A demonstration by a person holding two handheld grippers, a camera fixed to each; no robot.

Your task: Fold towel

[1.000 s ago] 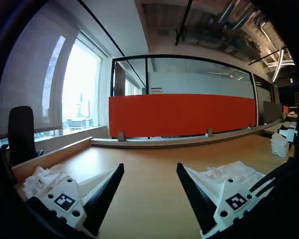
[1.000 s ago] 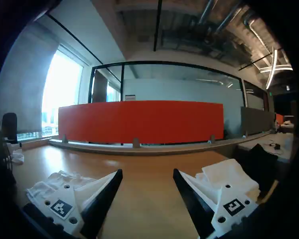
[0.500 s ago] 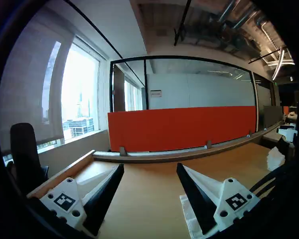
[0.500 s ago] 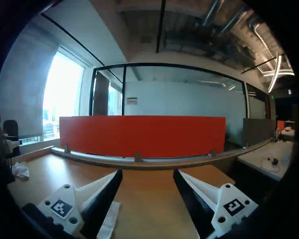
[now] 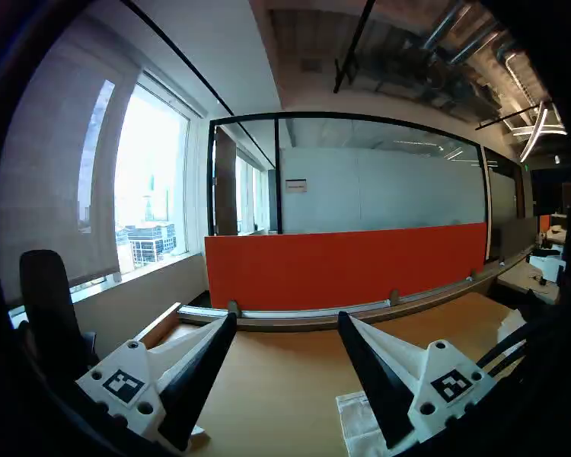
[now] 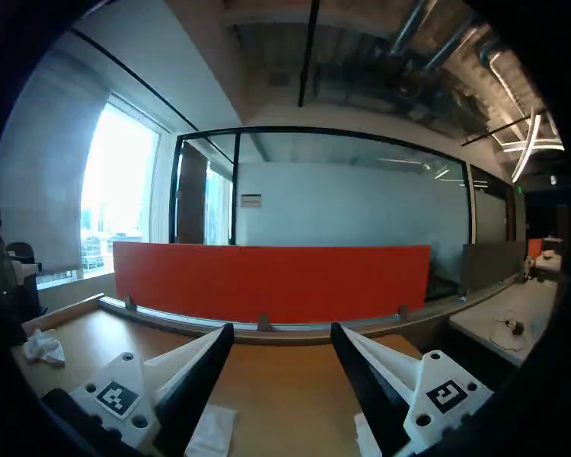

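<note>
We are holding the left tool point(image 5: 286, 315) wide, with nothing between its fingers; the right tool point(image 6: 282, 326) is gaping wide and empty too. Both are pointing level toward the orange divider point(image 5: 339, 266), probably because we are hovering over the surface point(image 5: 285, 381) before choosing a towel edge. The towel point(image 5: 355, 420) is lying flat on the surface, low beneath the left tool's right-hand finger. In the right gripper view it is peeking out under both fingers. A crumpled cloth point(image 6: 42, 349) is sitting well apart, far left.
</note>
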